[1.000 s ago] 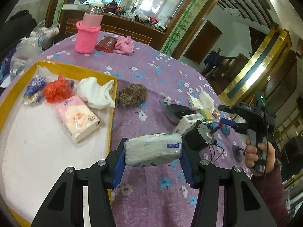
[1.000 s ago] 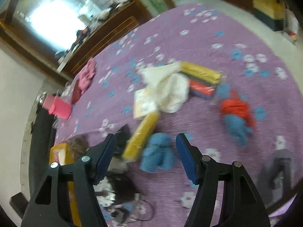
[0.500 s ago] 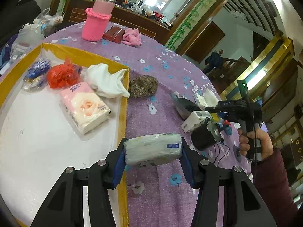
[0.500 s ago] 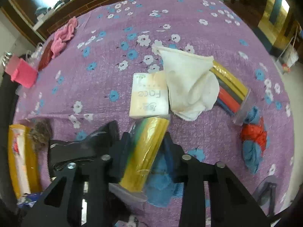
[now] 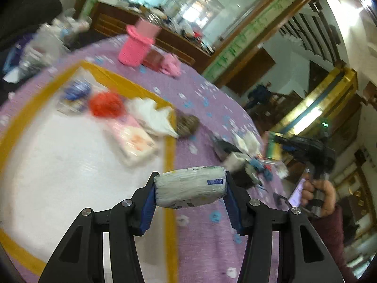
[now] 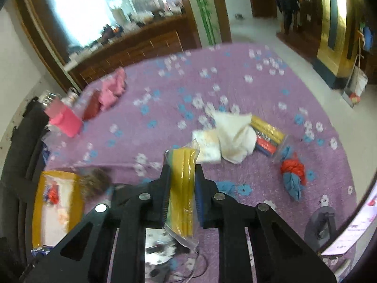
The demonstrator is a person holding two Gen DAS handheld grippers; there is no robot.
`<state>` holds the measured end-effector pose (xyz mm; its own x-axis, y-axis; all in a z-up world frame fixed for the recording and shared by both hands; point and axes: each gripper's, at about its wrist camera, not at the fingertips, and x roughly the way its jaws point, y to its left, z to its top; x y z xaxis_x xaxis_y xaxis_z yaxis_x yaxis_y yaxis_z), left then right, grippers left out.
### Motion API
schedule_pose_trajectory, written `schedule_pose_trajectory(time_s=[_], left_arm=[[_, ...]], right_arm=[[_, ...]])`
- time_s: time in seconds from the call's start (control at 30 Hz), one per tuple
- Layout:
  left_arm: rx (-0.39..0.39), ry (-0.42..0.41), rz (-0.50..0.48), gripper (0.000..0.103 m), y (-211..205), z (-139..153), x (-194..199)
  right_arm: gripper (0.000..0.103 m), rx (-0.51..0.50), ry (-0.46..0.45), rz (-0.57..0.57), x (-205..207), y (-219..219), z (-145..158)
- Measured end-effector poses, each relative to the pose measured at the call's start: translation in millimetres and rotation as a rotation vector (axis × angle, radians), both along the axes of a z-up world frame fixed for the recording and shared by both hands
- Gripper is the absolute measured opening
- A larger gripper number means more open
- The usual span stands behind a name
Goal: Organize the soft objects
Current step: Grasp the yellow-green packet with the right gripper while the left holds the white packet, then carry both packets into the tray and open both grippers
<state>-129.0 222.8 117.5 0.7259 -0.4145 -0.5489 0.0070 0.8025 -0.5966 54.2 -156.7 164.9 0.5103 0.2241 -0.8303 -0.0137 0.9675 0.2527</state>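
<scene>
My left gripper is shut on a white tissue pack and holds it above the right rim of the yellow-edged white tray. In the tray lie a pink tissue pack, a white cloth, a red mesh ball and a blue packet. My right gripper is shut on a yellow sponge pack in clear wrap, lifted above the purple tablecloth; it also shows in the left wrist view. On the cloth lie a white towel, a face-tissue pack, a coloured cloth pack and a red-blue cloth.
A brown scrubber sits by the tray's far right corner. A pink-sleeved bottle, a dark red case and a pink cloth stand at the table's far side. A black device with cables lies under my right gripper.
My right gripper closed on the yellow sponge pack and lifted it off the table. My left gripper moved left with the tissue pack, over the tray's right rim.
</scene>
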Motion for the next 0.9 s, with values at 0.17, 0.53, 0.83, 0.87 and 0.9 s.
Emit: schedule_pose_trajectory(time_s=[0.17,0.53,0.83,0.87,0.9], left_arm=[[-0.046,-0.034,0.065,0.050,43,10,-23],[0.146,0.082,0.258,0.051,112,1,-11],[0.231,0.115,0.275,0.074,109,-1,38],[0.229,0.115,0.277,0.079,107,-1,43],[0.221,0.109,0.277,0.082,107,0,43]], right_arm=[[0.016,0.046,-0.062,0.055,-17,27,26],[0.016,0.265,0.093,0.386,-43,171,-14],[0.017,0.343,0.250,0.560,-57,276,-71],[0.017,0.352,0.272,0.573,-57,285,-80],[0.017,0.361,0.292,0.584,-55,292,-88]])
